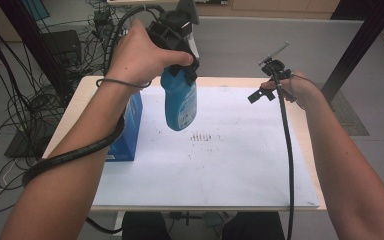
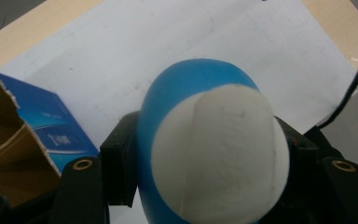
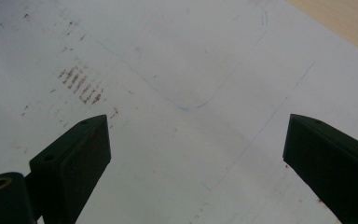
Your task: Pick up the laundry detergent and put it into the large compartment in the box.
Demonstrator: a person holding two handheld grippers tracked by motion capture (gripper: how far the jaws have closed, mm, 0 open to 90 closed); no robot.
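Left gripper [image 1: 180, 60] clamped on the neck of one blue bottle [image 1: 180, 102]; bottle hangs straight below it, long axis vertical, clear of the sheet [image 1: 230, 165]. One open blue box [image 1: 127, 132] just beside, on the left. Right gripper [image 3: 196, 154]: jaws wide apart, empty, well apart from the bottle

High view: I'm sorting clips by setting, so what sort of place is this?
Probably a lab or workshop: loose cables lie on the grey floor, black frame posts flank the table, and white paper covers it.
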